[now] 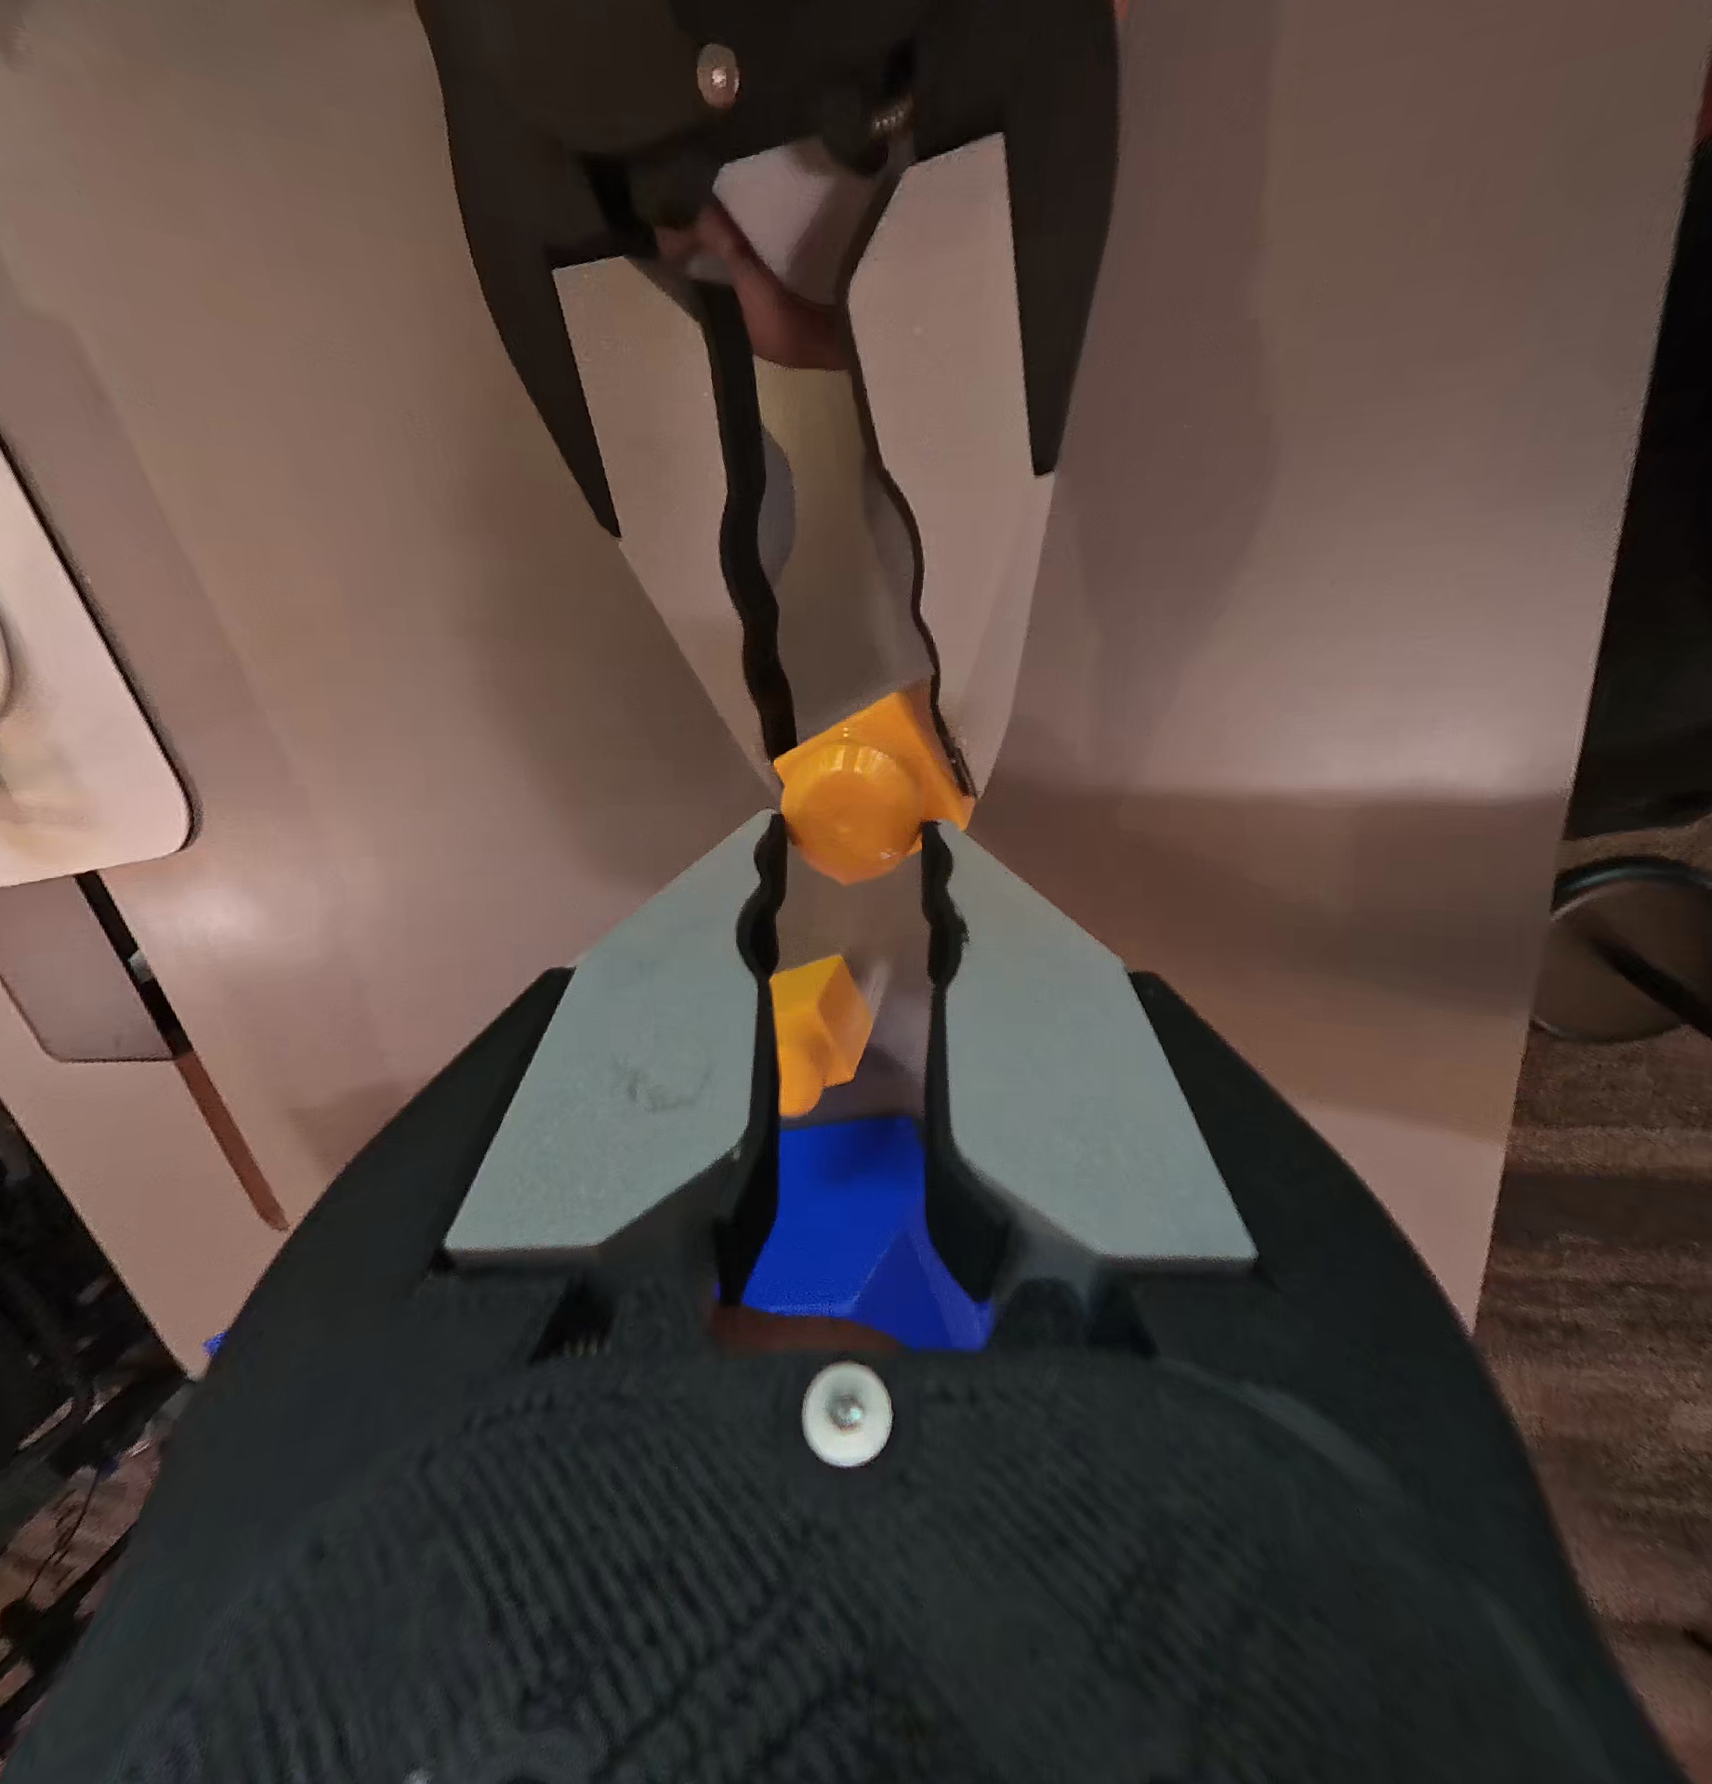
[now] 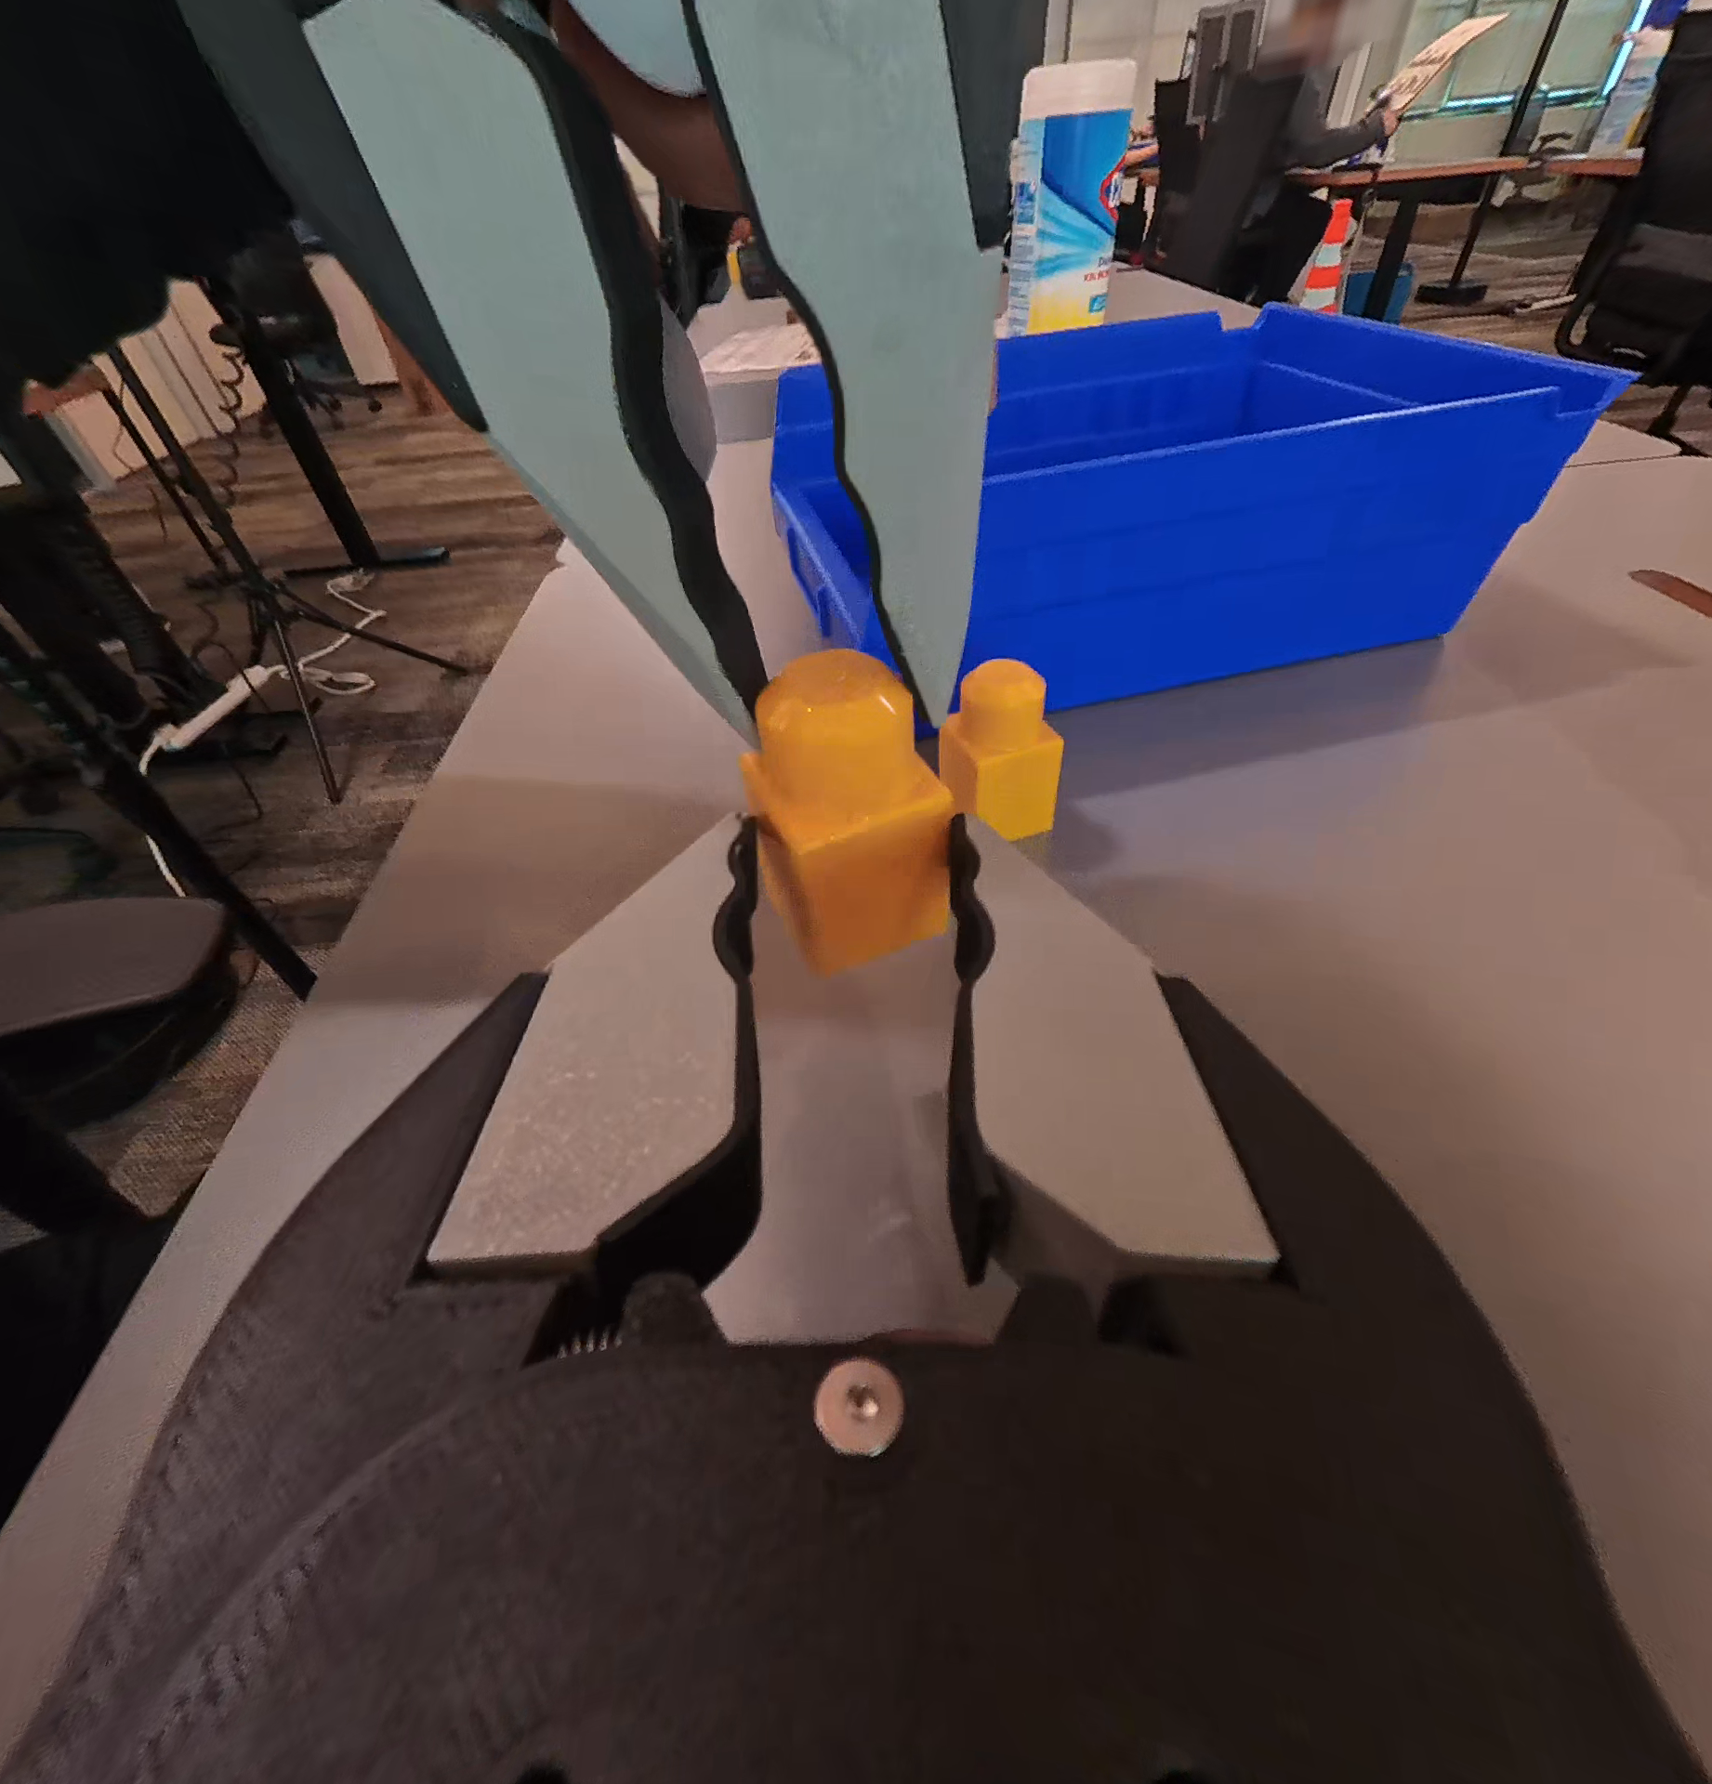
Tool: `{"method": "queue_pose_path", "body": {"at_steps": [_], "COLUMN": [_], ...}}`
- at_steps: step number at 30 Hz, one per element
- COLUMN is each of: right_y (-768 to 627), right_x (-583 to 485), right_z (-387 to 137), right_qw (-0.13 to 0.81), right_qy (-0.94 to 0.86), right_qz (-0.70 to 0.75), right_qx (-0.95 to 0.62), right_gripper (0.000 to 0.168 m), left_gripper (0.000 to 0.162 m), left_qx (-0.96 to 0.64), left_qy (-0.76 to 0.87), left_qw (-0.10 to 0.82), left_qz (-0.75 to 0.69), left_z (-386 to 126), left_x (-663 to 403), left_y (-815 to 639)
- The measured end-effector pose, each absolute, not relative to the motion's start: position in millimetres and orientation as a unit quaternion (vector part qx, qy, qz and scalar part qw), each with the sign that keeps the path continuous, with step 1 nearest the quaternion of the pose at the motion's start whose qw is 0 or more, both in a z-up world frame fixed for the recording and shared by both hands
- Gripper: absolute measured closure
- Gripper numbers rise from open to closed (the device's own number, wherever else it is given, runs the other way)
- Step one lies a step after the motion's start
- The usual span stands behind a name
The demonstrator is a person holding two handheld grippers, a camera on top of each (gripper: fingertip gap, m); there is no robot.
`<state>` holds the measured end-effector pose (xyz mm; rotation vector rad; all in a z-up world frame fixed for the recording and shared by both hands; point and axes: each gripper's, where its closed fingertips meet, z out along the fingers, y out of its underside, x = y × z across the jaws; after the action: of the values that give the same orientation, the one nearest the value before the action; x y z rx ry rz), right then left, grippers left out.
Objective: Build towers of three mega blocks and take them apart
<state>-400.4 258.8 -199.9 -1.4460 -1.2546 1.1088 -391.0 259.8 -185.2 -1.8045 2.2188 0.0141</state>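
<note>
The right gripper (image 2: 852, 854) holds an orange block (image 2: 847, 821) by its square body, a fingertip pressed on each side, the round stud pointing up and the block lifted clear of the grey table (image 2: 1412, 917). The left gripper (image 2: 838, 719) comes down from above, its two fingertips set on either side of that stud; in its own view the left gripper (image 1: 854, 840) has its fingertips against the stud of the orange block (image 1: 857, 801), while the right gripper (image 1: 867, 753) reaches in from the far side and grips the block's body. Whether the left one is truly pinching the stud or only bracketing it closely I cannot tell. A second, smaller-looking orange block (image 2: 1002, 758) stands upright on the table just behind the held one, near the table's left edge and just in front of a blue bin (image 2: 1219, 541); in the left view this block (image 1: 818, 1038) shows between the fingers, with the blue bin (image 1: 852, 1226) below it. Behind the bin stands a wipes canister (image 2: 1069, 193).
</note>
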Motion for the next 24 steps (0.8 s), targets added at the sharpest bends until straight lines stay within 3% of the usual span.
{"method": "queue_pose_path", "body": {"at_steps": [5,9,17,19,24], "right_y": [270.9,294.6,316.8,316.9,316.4], "right_x": [-378.9,-352.3,-340.0,-339.0,-334.9], "right_z": [-211.6,-216.9,-223.3,-224.4,-232.9], "right_qw": [0.431,0.440,0.439,0.437,0.411], "right_qy": [-0.519,-0.504,-0.492,-0.494,-0.502], "right_qz": [0.414,0.387,0.367,0.364,0.360], "right_qx": [-0.610,-0.634,-0.656,-0.657,-0.670], "right_gripper": [0.133,0.134,0.133,0.133,0.133], "left_gripper": [0.136,0.121,0.123,0.116,0.132], "left_qx": [-0.659,-0.711,-0.782,-0.792,-0.809], "left_qy": [0.718,0.645,0.603,0.596,0.577], "left_qw": [0.222,0.276,0.128,0.088,0.035], "left_qz": [-0.011,-0.037,0.092,0.102,0.108], "left_z": [-195.2,-201.7,-230.1,-237.3,-246.1], "left_x": [-384.1,-401.2,-483.1,-489.9,-487.6], "left_y": [279.4,296.9,321.3,319.6,316.1]}}
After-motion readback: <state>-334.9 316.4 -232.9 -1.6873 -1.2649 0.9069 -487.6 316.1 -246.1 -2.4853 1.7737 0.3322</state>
